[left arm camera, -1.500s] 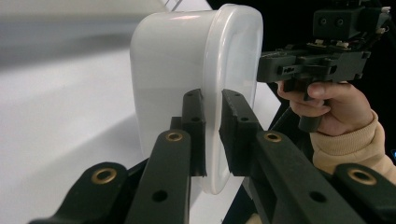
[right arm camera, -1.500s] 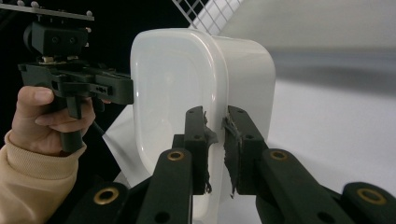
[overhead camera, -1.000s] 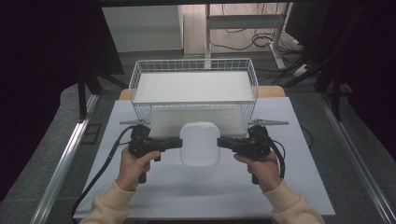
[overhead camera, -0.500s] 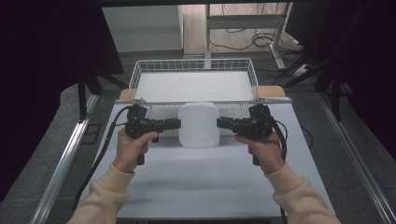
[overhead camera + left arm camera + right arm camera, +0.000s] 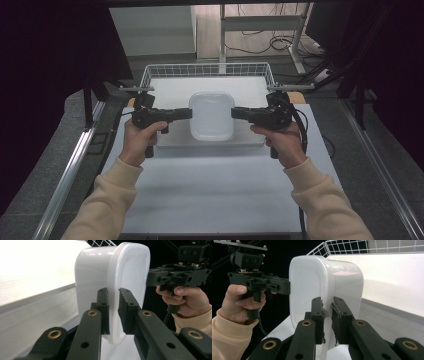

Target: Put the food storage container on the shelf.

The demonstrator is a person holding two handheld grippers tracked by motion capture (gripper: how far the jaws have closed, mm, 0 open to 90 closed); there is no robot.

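The white rounded plastic tub (image 5: 211, 115) has risen and travelled toward the white wire basket (image 5: 208, 70). Left gripper (image 5: 186, 114) and right gripper (image 5: 236, 113) pinch opposite rims. Probably lowering inside next, level.

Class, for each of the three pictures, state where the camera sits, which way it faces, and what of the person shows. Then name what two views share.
High view: fixed above the person's side, facing forward and down on the table; both forearms, hands, left tool and right tool show.
Left gripper view: rides the left tool, facing along its jaws at the white tub; beyond, the right hand.
Right gripper view: rides the right tool, facing the opposite way; beyond, the left hand.
Shared: both gripper views show the tub's rim clamped, and the wire basket.
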